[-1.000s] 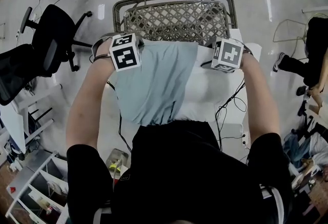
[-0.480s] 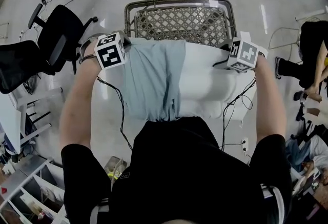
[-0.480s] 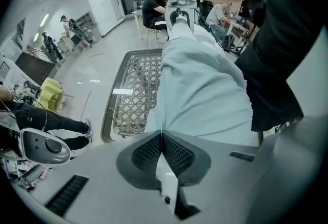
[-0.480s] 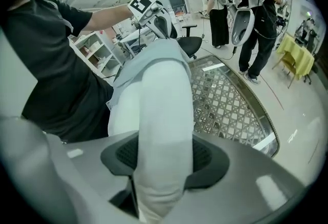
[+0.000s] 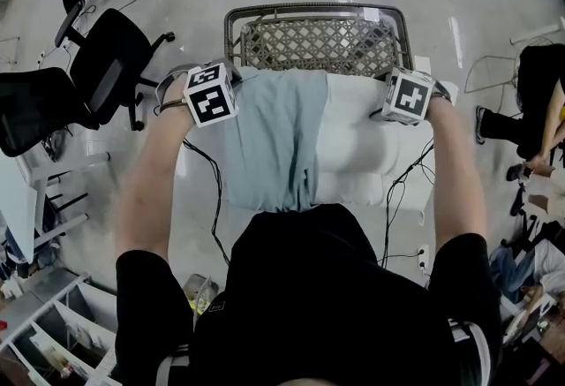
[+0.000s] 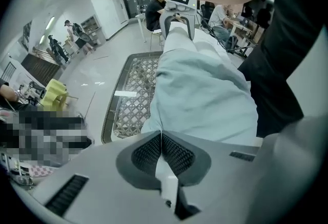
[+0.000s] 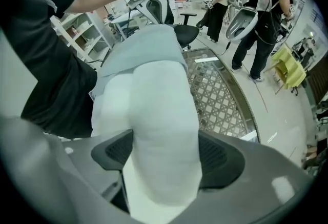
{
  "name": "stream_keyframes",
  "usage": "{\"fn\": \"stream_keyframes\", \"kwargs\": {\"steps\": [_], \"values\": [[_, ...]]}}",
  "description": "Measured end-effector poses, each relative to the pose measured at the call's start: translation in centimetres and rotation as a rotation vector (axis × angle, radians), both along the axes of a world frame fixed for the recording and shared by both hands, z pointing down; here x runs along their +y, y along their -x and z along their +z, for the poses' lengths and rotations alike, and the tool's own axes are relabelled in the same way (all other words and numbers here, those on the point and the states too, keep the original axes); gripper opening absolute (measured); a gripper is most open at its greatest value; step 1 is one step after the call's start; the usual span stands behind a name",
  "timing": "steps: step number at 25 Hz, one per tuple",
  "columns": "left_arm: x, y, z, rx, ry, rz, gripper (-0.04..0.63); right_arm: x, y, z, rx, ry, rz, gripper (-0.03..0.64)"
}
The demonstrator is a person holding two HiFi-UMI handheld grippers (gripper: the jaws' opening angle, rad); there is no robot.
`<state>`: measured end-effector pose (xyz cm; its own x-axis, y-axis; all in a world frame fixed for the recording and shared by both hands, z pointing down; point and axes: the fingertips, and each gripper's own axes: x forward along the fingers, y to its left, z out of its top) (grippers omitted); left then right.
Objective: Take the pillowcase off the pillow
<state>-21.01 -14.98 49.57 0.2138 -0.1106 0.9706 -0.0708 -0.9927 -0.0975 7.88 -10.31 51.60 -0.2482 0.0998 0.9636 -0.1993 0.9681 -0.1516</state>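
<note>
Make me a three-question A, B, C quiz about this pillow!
1. Which part of the pillow does the pillowcase cover? A the end by the left gripper; B only the middle; C none.
2. What colour is the pillowcase? A red; B light blue; C yellow.
3. How are the left gripper's jaws? A wide apart, empty; B shut on a cable; C shut on pillowcase cloth.
Answers: 1 A, blue cloth wraps that end while the rest is bare white. 2 B, pale blue in every view. 3 C, its jaws pinch a fold of cloth.
</note>
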Motion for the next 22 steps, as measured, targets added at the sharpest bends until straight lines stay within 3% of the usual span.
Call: {"fn": "stream_keyframes", "kwargs": {"steps": [5,8,12,16,20,22], "values": [[-0.3,-0.6,2.3,0.027,0.052,-0.004,0.008,-1.4,5.1,1.6,-0.153,0.053,0.048,0.419],[-0.2,-1.9,3.9,0.067,0.107,-0.018,0.006,-3.0,7.0,5.2,-0.140,0.042,-0.017,0.455],[-1.5,-2.2,6.4,0.069,0.076,-0.037,0.010,-4.3,9.2,8.7,-0.168,0.092,-0.040,0.472],[-3.2,-2.8,7.6,0.080,0.098,-0.057,0.130,-3.8,10.0,11.2,-0.155,0.217,-0.068,0.486],[-4.4,-2.5,7.8,0.065,0.187,-0.053,0.216,-2.8,10.3,12.4,-0.127,0.349,-0.090,0.483],[-4.4,-2.0,7.4,0.058,0.228,-0.049,0.218,-2.1,10.4,11.6,-0.135,0.376,-0.141,0.413]]}}
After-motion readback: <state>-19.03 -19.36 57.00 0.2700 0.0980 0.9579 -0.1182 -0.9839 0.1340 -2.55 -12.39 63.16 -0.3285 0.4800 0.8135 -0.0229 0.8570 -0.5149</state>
